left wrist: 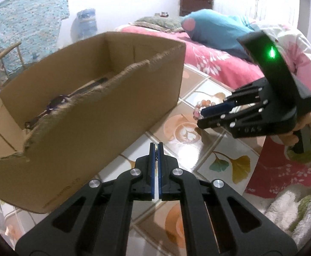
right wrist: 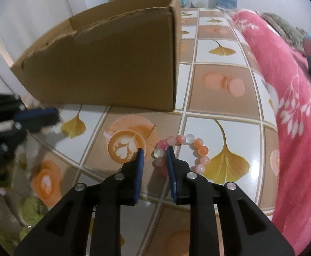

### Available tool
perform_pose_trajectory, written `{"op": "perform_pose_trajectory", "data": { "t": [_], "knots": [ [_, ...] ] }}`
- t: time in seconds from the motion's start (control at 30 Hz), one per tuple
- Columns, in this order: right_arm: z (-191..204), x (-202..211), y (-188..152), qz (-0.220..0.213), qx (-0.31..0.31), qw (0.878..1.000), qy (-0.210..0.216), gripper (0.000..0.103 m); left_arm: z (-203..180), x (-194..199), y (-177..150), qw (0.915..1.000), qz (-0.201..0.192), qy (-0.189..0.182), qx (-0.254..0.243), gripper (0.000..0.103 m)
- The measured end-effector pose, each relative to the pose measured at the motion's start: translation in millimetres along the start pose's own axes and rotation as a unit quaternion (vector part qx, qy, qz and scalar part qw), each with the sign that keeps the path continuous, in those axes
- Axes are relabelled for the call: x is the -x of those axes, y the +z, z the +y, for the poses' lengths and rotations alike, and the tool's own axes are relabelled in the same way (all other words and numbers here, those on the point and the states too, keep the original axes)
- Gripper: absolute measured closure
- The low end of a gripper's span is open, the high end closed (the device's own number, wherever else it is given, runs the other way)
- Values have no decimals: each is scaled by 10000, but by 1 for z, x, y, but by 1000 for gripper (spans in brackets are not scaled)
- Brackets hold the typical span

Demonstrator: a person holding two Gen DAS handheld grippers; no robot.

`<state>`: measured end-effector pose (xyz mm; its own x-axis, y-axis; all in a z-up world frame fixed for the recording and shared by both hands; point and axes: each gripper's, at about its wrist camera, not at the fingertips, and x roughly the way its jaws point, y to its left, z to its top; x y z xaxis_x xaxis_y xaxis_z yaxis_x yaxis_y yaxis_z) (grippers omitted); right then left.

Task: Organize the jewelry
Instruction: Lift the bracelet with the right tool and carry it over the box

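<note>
bracelet (right wrist: 182,149) partly behind tongs, box contents unclear

The table (right wrist: 225,98) has a glossy tiled top, brown and white squares printed with ginkgo leaves, macarons and a latte cup. An open cardboard box (right wrist: 112,68) with torn edges stands on it, toward the far side. A bead bracelet (right wrist: 185,147) of pink, orange and clear beads lies flat on the tiles nearer the front, apart from the box, between the latte picture and a yellow leaf. A pink blanket (right wrist: 300,128) lies against the table's right edge.
</note>
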<state>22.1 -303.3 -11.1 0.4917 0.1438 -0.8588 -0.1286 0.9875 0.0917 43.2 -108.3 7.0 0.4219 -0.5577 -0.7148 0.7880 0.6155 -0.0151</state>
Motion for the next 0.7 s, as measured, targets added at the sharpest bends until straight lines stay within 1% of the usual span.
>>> {"op": "perform_pose_trajectory", "data": {
  "t": [0.07,0.13,0.17,0.33,0.37,0.43,0.57,0.7],
  "knots": [
    [3,0,0,10,77,9999,-77,82,1,7,1,10000,-66,47,19,102],
    [3,1,-1,-7,105,9999,-115,88,1,15,2,9999,-142,66,50,102],
    [3,2,-2,-11,60,10000,-59,93,1,18,3,9998,-186,96,49,102],
    [-13,4,-4,-93,-463,9983,330,94,1,36,6,9989,-398,211,88,102],
    [-18,7,-6,-160,-639,9966,494,94,2,40,7,9987,-450,234,107,102],
    [-24,14,-6,-266,-871,9937,655,94,3,48,9,9980,-563,258,139,102],
    [-36,39,-5,-621,-1233,9854,998,94,5,65,13,9961,-796,345,148,102],
    [-46,68,2,-1015,-1380,9784,1154,94,10,85,25,9934,-1056,410,180,102]
  ]
}}
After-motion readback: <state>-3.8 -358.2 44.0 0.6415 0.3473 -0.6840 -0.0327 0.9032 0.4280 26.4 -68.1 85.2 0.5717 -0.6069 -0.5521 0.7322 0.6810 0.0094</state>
